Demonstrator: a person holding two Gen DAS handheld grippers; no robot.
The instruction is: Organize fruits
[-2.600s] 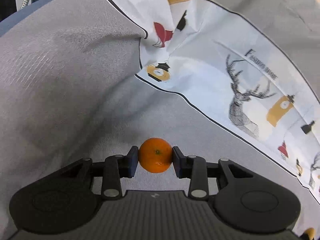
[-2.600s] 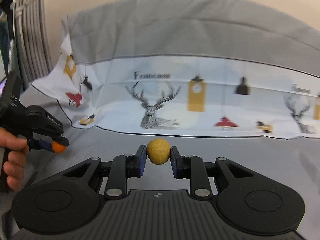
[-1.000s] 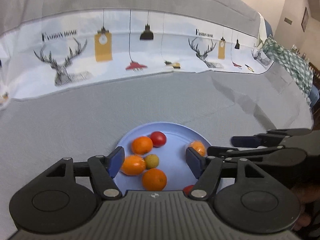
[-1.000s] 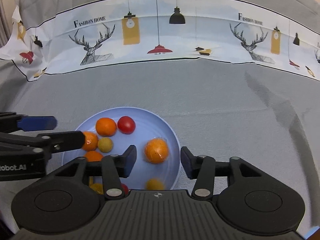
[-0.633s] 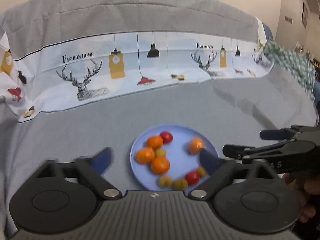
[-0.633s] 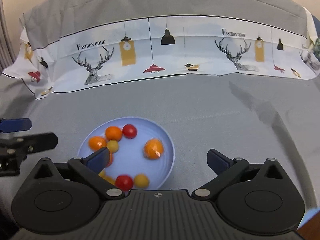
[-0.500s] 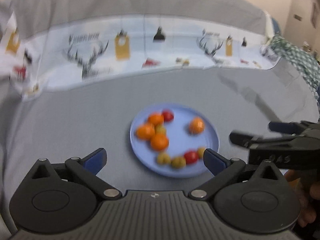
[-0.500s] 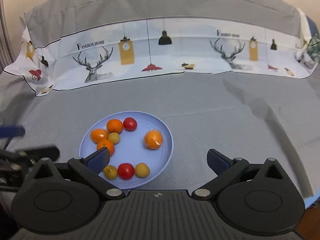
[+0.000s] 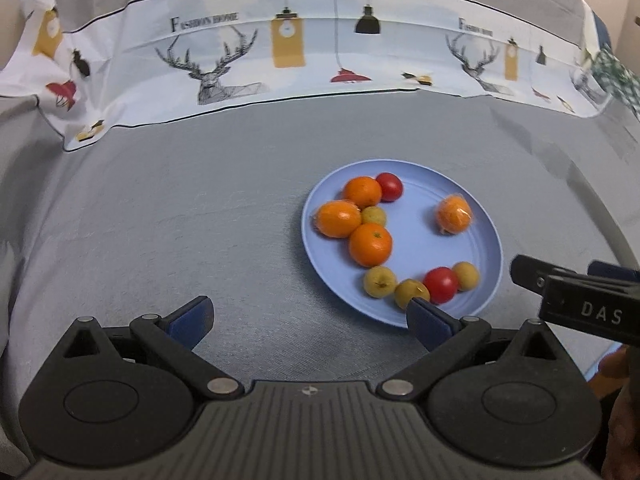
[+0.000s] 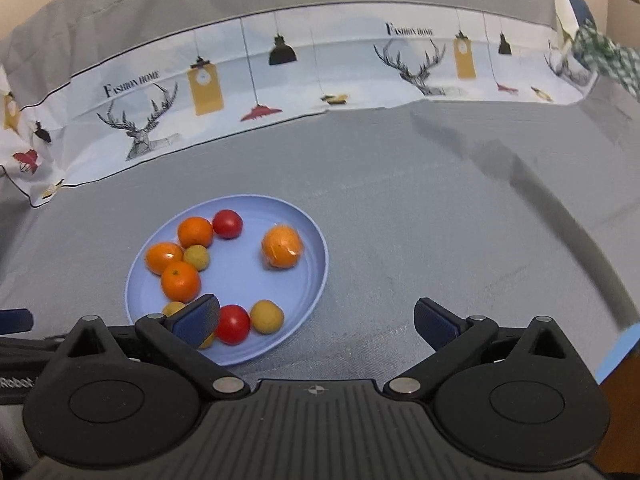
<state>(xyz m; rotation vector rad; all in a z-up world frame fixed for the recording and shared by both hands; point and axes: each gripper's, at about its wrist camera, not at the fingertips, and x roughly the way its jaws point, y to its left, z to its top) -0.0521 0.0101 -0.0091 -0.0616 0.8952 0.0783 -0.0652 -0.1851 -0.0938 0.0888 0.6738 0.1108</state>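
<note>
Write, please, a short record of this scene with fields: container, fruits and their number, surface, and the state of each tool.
container: blue plate, round, lying flat
oranges: four; three bunched on the left side, one apart in clear wrap
red fruits: two, one at the far rim, one near the front
yellow fruits: four small ones
surface: grey cloth with a printed deer border behind
left tool: open, empty
right tool: open, empty

"Fashion Home" on cloth (image 9: 208, 24); "DAS" on right gripper (image 9: 600, 314)
</note>
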